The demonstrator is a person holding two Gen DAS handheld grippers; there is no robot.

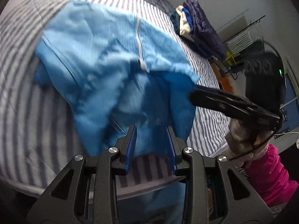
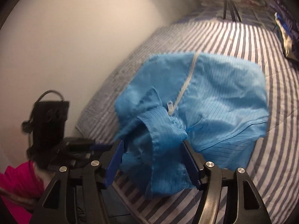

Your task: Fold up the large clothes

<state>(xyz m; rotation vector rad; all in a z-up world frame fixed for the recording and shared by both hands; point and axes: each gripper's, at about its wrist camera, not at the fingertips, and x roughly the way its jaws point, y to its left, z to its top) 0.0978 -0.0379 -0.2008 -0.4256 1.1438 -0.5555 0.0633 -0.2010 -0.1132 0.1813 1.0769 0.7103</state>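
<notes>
Blue garment (image 2: 196, 100) lies bunched on striped bed (image 2: 252, 37), bare sheet all round. Left tool (image 1: 152, 143) narrow, apparently empty; right tool (image 2: 153, 158) wide, cloth loose between. Clothes pile (image 1: 198, 29) far right.

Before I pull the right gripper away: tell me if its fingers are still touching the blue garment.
Cannot tell. In the right wrist view the right gripper stands open with the blue garment bunched between its fingers; motion blur hides whether cloth rests against them.

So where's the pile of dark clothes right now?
The pile of dark clothes lies at the far right edge of the striped bed, beyond the blue garment; the right wrist view catches it at upper right.
</notes>
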